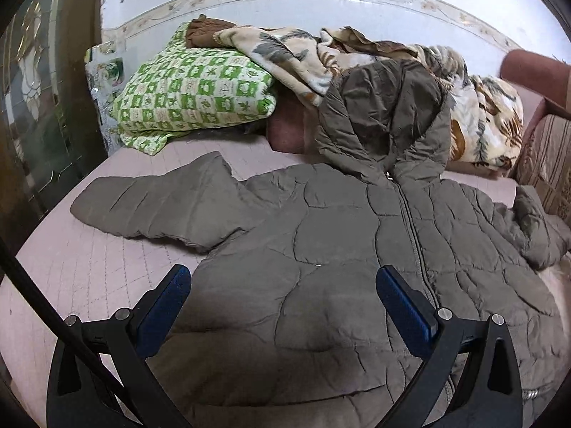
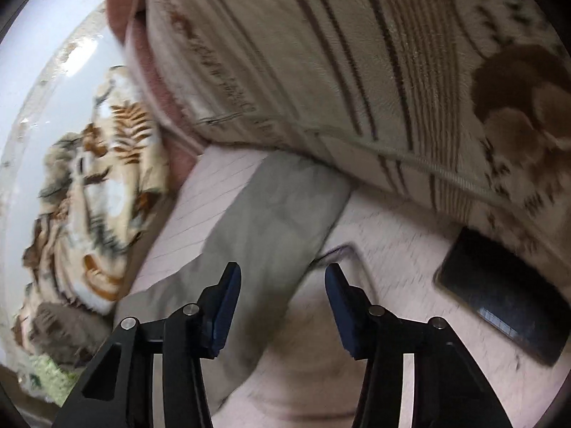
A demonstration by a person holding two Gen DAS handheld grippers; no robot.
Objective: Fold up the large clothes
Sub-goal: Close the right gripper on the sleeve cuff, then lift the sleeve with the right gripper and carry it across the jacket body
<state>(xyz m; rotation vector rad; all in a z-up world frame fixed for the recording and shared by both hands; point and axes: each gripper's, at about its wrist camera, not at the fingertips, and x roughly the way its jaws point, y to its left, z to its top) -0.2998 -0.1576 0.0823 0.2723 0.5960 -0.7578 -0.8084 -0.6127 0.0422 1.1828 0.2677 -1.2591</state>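
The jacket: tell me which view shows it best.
The left wrist view: the jacket lies spread on the bed, zipper, hood and one sleeve visible. The right wrist view shows only a blurred sleeve ahead of the open right gripper.

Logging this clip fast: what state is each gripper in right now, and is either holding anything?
Left gripper: open, above the jacket, holding nothing.
Right gripper: open, over the jacket sleeve, holding nothing.
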